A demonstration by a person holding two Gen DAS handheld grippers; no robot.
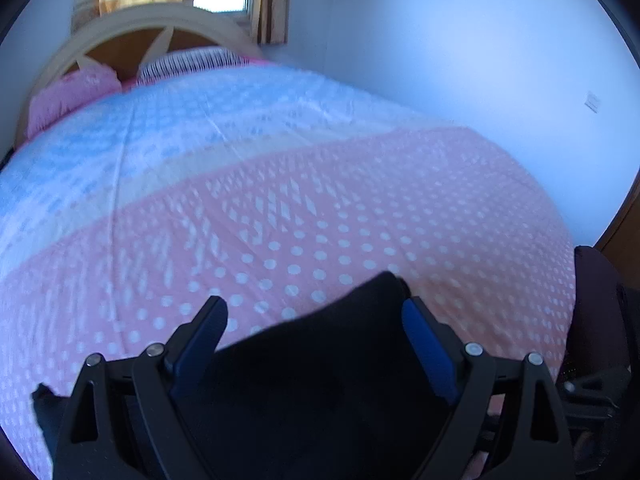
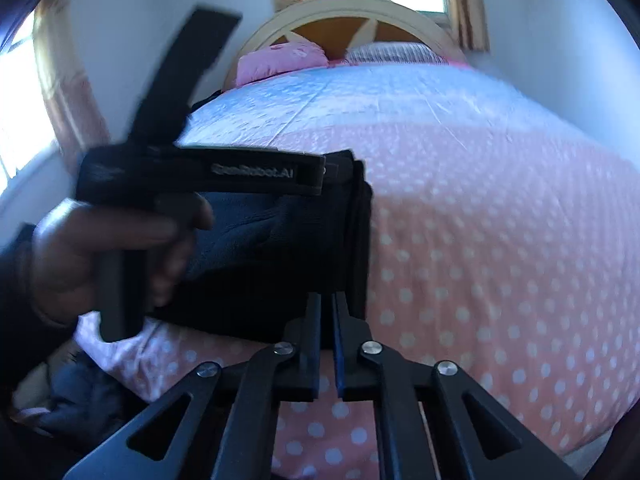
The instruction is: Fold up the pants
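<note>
With the right tongs point(image 2: 328, 320) clamped on the dark pants point(image 2: 272, 248) and the left tongs point(image 1: 316, 320) spread apart, the bundle could sag unfolded onto the bed point(image 2: 480, 240).

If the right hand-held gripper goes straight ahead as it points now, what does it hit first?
Probably the black pants: the right hand-held gripper has its jaws nearly closed at their near edge, though contact is unclear. Beyond lies the polka-dot bedspread.
</note>
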